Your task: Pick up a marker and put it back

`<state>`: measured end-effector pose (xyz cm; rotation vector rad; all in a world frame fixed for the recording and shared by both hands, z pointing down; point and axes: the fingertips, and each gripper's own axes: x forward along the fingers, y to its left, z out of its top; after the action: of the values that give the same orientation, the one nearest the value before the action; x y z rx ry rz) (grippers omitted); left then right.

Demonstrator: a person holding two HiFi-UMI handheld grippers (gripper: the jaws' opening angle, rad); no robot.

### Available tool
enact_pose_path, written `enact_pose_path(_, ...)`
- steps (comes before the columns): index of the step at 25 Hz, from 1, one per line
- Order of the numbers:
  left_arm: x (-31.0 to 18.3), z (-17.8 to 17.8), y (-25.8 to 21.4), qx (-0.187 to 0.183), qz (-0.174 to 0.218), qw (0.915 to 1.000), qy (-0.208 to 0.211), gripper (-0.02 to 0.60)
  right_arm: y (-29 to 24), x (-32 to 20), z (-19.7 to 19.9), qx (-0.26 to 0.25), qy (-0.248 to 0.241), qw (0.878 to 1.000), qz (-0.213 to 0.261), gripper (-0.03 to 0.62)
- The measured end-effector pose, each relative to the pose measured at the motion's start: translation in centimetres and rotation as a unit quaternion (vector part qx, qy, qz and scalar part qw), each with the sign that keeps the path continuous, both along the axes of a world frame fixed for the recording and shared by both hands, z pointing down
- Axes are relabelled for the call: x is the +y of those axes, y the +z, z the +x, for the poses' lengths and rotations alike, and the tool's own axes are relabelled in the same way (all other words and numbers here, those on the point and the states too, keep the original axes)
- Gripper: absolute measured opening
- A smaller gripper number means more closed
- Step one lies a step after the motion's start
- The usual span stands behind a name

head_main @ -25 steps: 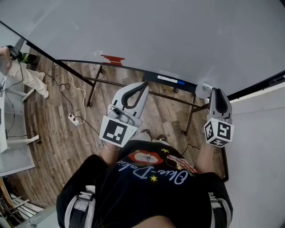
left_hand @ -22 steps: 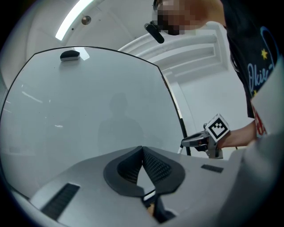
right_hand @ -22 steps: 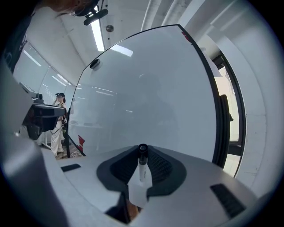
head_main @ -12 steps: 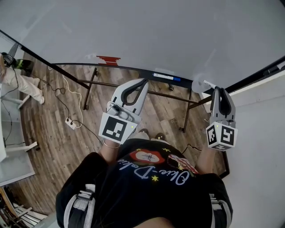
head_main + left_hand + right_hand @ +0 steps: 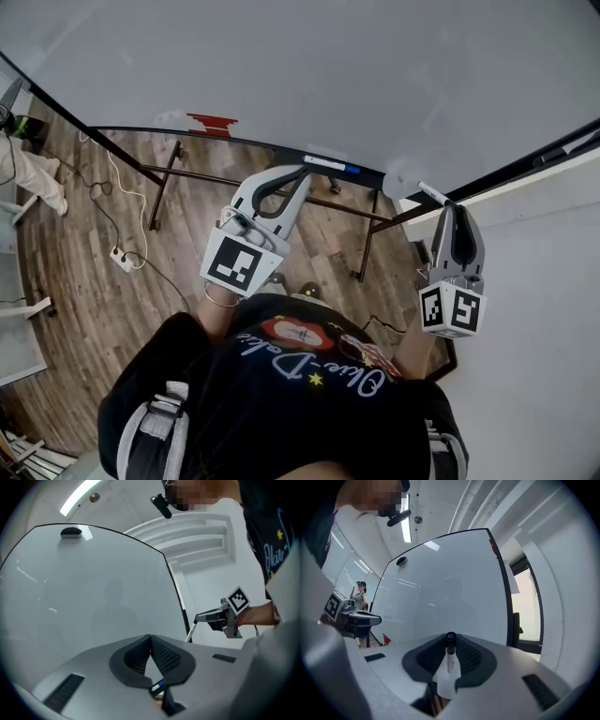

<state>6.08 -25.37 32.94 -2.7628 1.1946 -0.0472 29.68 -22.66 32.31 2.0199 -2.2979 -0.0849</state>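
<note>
A white marker with a black cap (image 5: 450, 645) stands between the pads of my right gripper (image 5: 450, 641), cap pointing at the whiteboard (image 5: 450, 588). In the head view the right gripper (image 5: 454, 212) hangs near the board's lower right corner, and the marker (image 5: 431, 194) sticks out ahead of it. My left gripper (image 5: 298, 172) is shut with nothing in it, its tips close to the board's tray (image 5: 281, 150). A second marker with a blue cap (image 5: 330, 166) lies in that tray. It also shows through the gap under the left jaws (image 5: 158, 685).
The whiteboard (image 5: 328, 66) stands on a metal frame (image 5: 159, 187) over a wooden floor. A red item (image 5: 212, 123) sits on the tray's left. A pale round patch (image 5: 398, 180) lies by the marker tip. A power strip (image 5: 120, 258) lies on the floor. A person (image 5: 360, 595) stands far left.
My right gripper has drawn back a little toward my body with the marker still in it. The left gripper stays by the tray. The head view has swung slightly right.
</note>
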Motion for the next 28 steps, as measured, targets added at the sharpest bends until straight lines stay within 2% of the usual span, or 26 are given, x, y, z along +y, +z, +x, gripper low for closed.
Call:
enact_pose_path(9, 0.1, 2.0, -0.3, 0.015, -0.001, 0.9997, 0.021, 0.003, -1.6, 2.9, 1.6, -0.017, 0.010, 1.000, 0.023, 0.066)
enact_pose_path(18, 0.4, 3.7, 0.2, 0.001, -0.002, 0.9990, 0.044, 0.003, -1.9, 4.6, 2.3, -0.032, 0.024, 0.999, 0.031, 0.066)
enact_pose_path(28, 0.7, 3.8, 0.6, 0.000, -0.012, 0.9990, 0.043, 0.003, -1.5, 4.7, 2.2, -0.040, 0.018, 0.999, 0.026, 0.066)
